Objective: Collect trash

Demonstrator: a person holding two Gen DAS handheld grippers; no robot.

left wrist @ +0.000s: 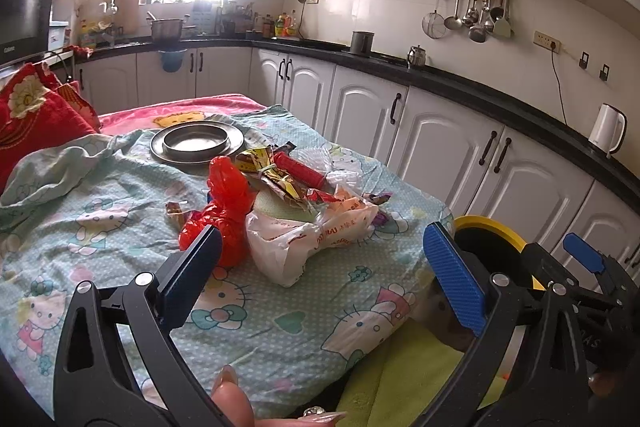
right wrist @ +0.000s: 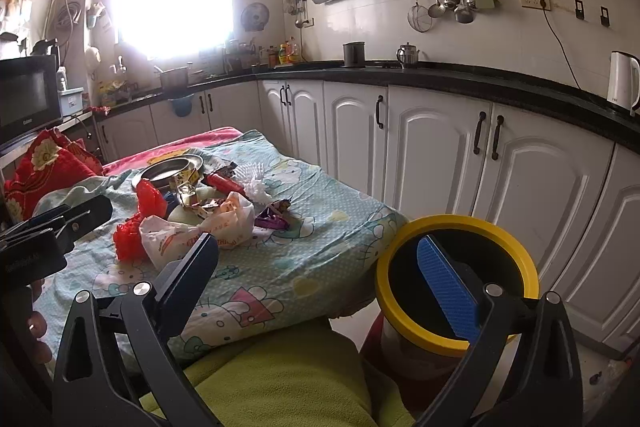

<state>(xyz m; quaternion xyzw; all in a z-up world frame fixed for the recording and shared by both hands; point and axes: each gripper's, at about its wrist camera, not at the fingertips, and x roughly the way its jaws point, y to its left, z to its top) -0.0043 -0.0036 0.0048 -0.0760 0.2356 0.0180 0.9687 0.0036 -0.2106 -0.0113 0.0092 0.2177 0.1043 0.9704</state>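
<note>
Trash lies in a loose heap near the middle of the table, on a pale blue cartoon-print cloth (left wrist: 120,219) that drapes over the table's edges: a crumpled red plastic bag (left wrist: 224,203), glossy and thin; a white printed plastic bag (left wrist: 316,239), slack and half open; a litter of shiny foil snack wrappers (left wrist: 276,175); a red tube-shaped packet (left wrist: 298,169); and a purple foil wrapper (right wrist: 272,221) lying towards the table's right edge. Behind the heap, towards the far edge, sits a round dull metal plate (left wrist: 168,151) with a shallow dish on it. Off the table's near right corner stands a bin with a yellow plastic rim (right wrist: 452,223) and a dark inside, close against the hanging cloth. Collecting looks not yet begun: everything is on the cloth and nothing is held. The left tool (left wrist: 322,273) has its blue ribbed pads wide apart and empty, aimed at the two bags just beyond its tips; the right tool (right wrist: 326,277) is likewise spread and empty, hanging over the near edge with one pad in front of the bin mouth. The next move probably calls for the left tool to close on a gathered fold of a bag, not the cloth under it. Thin film and foil will crumple and slip, so a bunched part should hold better than a flat sheet.
</note>
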